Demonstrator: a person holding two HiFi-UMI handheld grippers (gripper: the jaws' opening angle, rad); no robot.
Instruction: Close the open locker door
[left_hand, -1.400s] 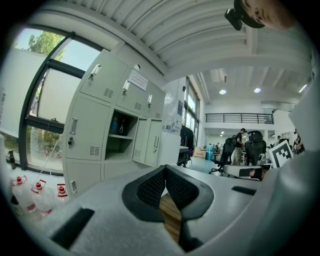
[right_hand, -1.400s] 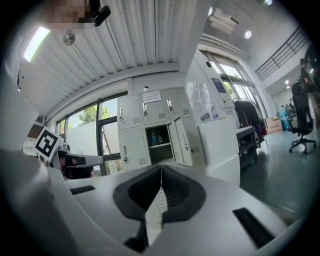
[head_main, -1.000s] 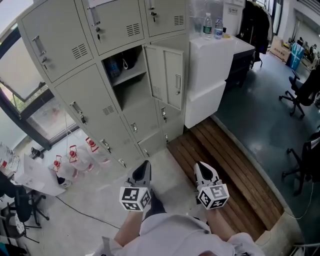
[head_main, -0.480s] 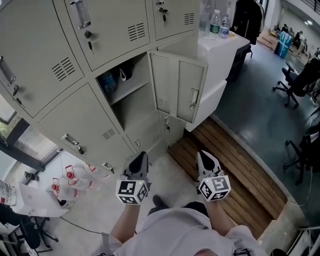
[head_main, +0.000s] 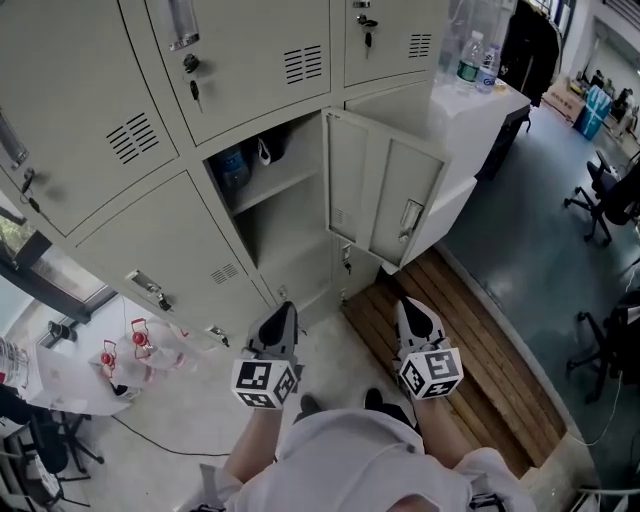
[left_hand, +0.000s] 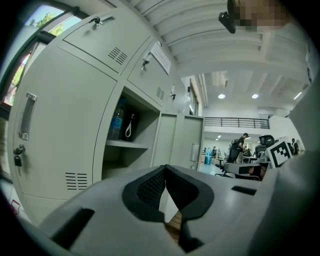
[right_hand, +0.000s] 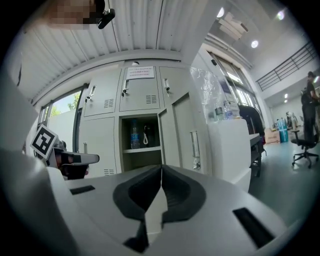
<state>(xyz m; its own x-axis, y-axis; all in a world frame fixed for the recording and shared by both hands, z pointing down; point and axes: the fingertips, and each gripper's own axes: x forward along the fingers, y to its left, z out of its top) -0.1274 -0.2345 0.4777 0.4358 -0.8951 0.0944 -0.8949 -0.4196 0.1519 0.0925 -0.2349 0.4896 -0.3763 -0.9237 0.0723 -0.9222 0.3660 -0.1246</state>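
Note:
A bank of grey lockers (head_main: 150, 250) fills the upper left of the head view. One middle compartment (head_main: 275, 215) is open, and its door (head_main: 385, 200) swings out to the right with a handle (head_main: 409, 220) on its outer face. A blue bottle (head_main: 233, 170) stands on the shelf inside. My left gripper (head_main: 282, 318) and right gripper (head_main: 412, 312) are held low in front of me, well short of the door. Both are shut with nothing between the jaws. The right gripper view shows the open door (right_hand: 184, 132) and compartment (right_hand: 141, 142) ahead; the left gripper view shows the open door (left_hand: 176, 142) too.
A white cabinet (head_main: 470, 130) with water bottles (head_main: 478, 56) on top stands right of the lockers. A wooden slatted platform (head_main: 480, 370) lies on the floor beside it. Plastic bottles (head_main: 135, 345) sit on the floor at left. Office chairs (head_main: 610, 200) stand at far right.
The view has drawn closer to the lockers, and the open door now sits more central and larger. Both grippers keep the same place in front of me and stay shut.

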